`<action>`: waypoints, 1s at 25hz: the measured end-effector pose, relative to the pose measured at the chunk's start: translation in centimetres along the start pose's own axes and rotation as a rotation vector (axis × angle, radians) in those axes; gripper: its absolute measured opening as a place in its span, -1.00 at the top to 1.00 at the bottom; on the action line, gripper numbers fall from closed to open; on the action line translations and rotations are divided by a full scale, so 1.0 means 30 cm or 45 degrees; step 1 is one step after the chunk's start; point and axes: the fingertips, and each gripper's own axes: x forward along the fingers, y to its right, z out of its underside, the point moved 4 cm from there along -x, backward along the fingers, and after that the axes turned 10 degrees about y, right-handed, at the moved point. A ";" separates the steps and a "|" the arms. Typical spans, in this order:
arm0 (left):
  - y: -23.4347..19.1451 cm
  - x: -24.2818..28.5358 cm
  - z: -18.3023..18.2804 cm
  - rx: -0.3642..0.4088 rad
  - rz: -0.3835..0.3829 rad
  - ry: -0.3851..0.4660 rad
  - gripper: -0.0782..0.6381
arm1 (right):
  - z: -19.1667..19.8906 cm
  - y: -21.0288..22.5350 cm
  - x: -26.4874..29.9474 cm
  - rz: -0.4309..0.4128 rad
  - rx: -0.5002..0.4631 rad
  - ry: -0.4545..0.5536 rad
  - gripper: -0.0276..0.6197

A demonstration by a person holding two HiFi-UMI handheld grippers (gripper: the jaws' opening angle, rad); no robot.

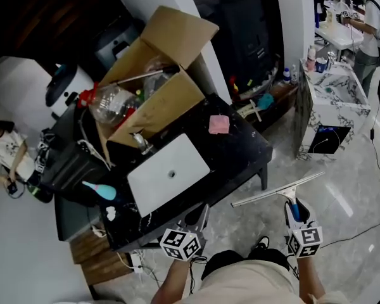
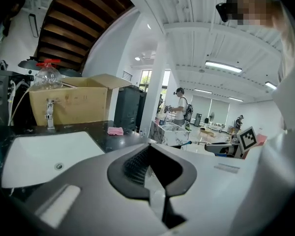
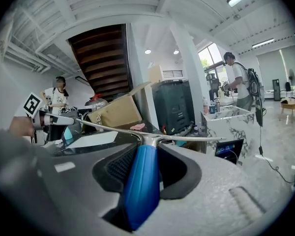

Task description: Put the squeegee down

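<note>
The squeegee [image 1: 278, 190] has a long metal blade and a blue handle [image 3: 141, 181]. My right gripper [image 1: 294, 213] is shut on that handle and holds the squeegee over the floor, just off the front right corner of the black counter [image 1: 240, 151]. In the right gripper view the blade [image 3: 187, 139] runs crosswise ahead of the right gripper [image 3: 145, 151]. My left gripper [image 1: 201, 215] hovers at the counter's front edge by the white sink [image 1: 152, 182]. The left gripper [image 2: 155, 178] has its jaws closed together with nothing between them.
A pink sponge [image 1: 218, 124], a faucet [image 1: 141, 142], an open cardboard box [image 1: 158, 100] and a red-capped plastic bottle [image 1: 111, 103] are on the counter. A teal brush [image 1: 100, 190] lies at its left end. A marble-topped unit [image 1: 339, 94] stands right, with a person [image 1: 370, 24] behind it.
</note>
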 end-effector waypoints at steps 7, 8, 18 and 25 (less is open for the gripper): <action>-0.014 0.086 0.004 -0.036 -0.028 -0.033 0.73 | 0.044 0.107 0.047 0.016 0.011 -0.063 0.51; -0.015 0.104 0.010 -0.037 -0.022 -0.043 0.73 | 0.047 0.115 0.062 0.018 0.011 -0.066 0.51; -0.082 0.326 0.000 -0.078 0.033 -0.039 0.73 | -0.002 0.161 0.138 0.060 -0.016 -0.108 0.51; -0.189 0.453 -0.011 -0.136 0.062 -0.030 0.73 | -0.083 0.169 0.326 0.044 -0.108 -0.131 0.51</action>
